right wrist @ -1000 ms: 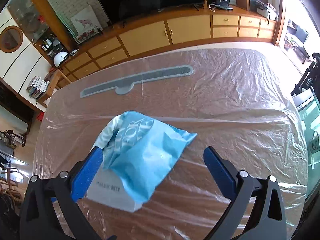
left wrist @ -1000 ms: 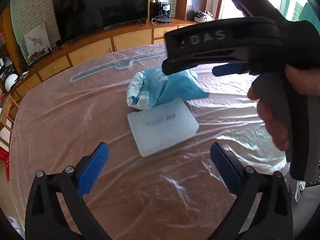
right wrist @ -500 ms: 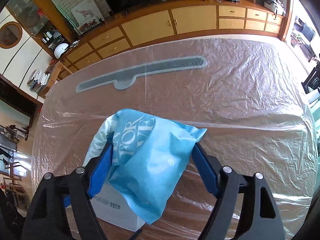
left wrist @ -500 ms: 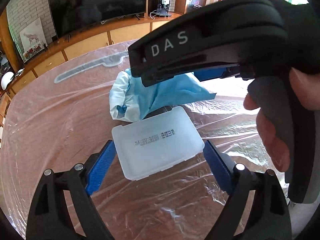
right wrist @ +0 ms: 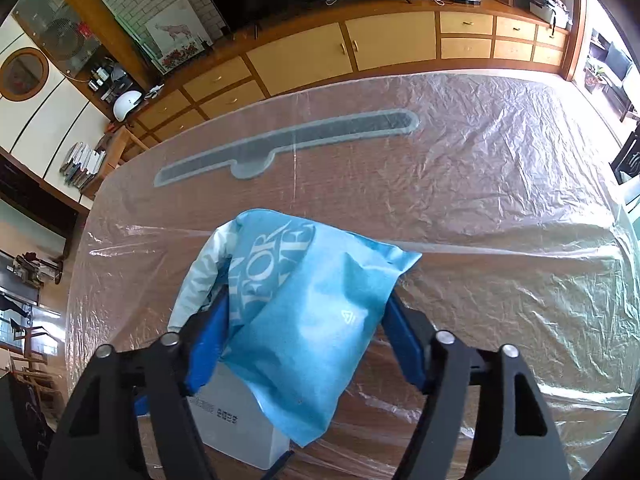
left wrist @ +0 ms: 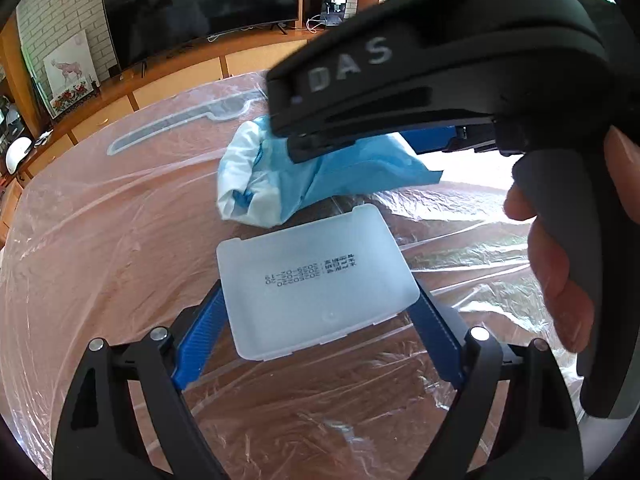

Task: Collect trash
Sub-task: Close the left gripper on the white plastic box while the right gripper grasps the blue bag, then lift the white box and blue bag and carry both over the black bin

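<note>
A white translucent plastic box [left wrist: 316,280] with printed dates lies on the plastic-covered table [left wrist: 100,240]. My left gripper [left wrist: 320,312] is shut on the box, a blue pad against each side. A crumpled blue bag [right wrist: 304,320] with white lettering sits just behind the box. My right gripper [right wrist: 304,332] is shut on the blue bag, its blue pads pressing both sides. In the left wrist view the right gripper's black body [left wrist: 440,72] hangs over the bag [left wrist: 320,176]. The white box also shows under the bag in the right wrist view [right wrist: 236,428].
A grey bar-shaped inlay [right wrist: 288,144] lies under the plastic sheet at the table's far side. Beyond the table stand wooden cabinets [right wrist: 360,48] and a large TV [left wrist: 200,4]. The table's right edge [right wrist: 624,240] drops off near a window.
Both grippers moved forward and closed. The left pads now clamp the white box; the right pads now clamp the blue bag.
</note>
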{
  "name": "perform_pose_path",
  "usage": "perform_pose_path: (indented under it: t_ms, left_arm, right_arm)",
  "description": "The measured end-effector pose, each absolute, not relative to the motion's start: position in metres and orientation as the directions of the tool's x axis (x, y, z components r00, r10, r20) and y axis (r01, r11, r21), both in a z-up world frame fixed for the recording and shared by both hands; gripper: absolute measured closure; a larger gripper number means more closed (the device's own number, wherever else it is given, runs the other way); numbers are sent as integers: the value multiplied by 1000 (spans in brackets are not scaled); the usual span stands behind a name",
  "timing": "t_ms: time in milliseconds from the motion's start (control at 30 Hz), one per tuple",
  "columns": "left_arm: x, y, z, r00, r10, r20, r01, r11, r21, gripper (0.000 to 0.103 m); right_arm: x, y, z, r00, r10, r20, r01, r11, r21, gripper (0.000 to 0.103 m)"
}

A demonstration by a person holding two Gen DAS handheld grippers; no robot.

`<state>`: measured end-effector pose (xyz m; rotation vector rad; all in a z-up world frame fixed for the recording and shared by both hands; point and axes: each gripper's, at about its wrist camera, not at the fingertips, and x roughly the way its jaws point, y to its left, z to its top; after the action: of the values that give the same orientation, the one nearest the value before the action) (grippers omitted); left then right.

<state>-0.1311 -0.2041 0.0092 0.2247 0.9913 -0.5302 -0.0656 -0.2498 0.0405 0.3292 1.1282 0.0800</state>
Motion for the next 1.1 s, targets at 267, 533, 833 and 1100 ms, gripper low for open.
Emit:
perform_pose_path:
  t_ms: [267, 533, 833, 1100]
  left_arm:
    - [-142, -195, 16, 459, -317, -830, 509, 860, -47, 14]
    - [-151, -186, 19, 474, -303, -827, 492, 870, -37, 14]
    - [-158, -166, 31, 492, -308, -815, 471, 881, -48, 14]
    - [-170, -144, 48, 513, -317, -797, 464, 884, -53, 14]
  right_arm:
    - [-77, -266, 46, 465, 270, -843, 134, 920, 368, 36]
    - [-97, -277, 55, 498, 236, -834, 135, 929, 343, 36]
    - [-128, -286, 62, 518, 232, -823, 124, 932, 341, 36]
    - [-161, -285, 74, 533, 259, -805, 98, 926, 363, 36]
